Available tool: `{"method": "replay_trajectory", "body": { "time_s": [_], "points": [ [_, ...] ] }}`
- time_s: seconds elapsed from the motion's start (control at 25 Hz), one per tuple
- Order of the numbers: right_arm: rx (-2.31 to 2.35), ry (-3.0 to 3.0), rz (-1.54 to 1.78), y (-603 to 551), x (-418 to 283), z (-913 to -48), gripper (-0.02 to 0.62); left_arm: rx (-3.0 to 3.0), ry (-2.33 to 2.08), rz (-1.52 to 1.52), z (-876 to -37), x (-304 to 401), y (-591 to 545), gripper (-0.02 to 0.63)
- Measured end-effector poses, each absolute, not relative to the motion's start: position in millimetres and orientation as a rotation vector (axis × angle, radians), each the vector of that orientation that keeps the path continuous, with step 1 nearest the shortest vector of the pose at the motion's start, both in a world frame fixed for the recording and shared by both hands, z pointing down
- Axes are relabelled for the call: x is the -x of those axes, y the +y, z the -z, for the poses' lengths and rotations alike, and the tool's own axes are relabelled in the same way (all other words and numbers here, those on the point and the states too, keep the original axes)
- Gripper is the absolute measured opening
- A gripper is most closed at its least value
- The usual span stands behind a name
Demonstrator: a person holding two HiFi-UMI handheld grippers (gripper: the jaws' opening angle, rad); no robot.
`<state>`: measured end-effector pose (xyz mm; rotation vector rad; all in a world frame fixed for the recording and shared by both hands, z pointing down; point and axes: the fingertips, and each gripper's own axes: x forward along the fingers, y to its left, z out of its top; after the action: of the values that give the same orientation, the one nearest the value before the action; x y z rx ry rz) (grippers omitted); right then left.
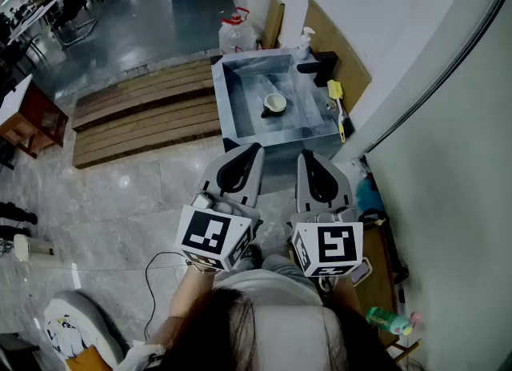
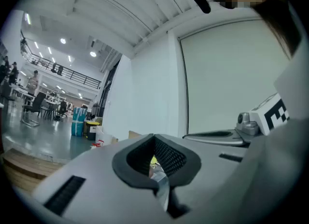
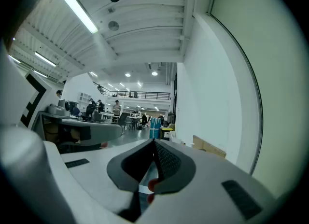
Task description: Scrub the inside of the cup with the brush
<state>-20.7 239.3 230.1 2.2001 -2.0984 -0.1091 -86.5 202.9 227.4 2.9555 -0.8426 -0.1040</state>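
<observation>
Cup (image 1: 274, 104): white, stood mouth-up on the floor of the steel sink (image 1: 240, 117), presumably so that scrubbing is done over the basin. Brush (image 1: 337, 107): yellow, laid along the sink's right rim beside the tap (image 1: 318, 65), probably kept ready to hand. Left gripper (image 1: 252, 150) and right gripper (image 1: 307, 157): held level, side by side, well short of the sink. Both are clenched fully together, with nothing grasped or touched. Scrubbing is judged not yet begun.

White cup (image 1: 274, 104) upright in sink (image 1: 242, 89), yellow brush (image 1: 338, 110) on rim
</observation>
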Motion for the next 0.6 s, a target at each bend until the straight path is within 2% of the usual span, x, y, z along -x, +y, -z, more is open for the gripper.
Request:
{"method": "replay_trajectory", "body": {
  "time_s": [0.6],
  "points": [
    [-2.193, -2.057, 0.014, 197.6, 4.5, -252.3, 0.018, -2.928, -0.756, 0.057, -249.0, 65.0, 158.0, 0.008]
  ]
}}
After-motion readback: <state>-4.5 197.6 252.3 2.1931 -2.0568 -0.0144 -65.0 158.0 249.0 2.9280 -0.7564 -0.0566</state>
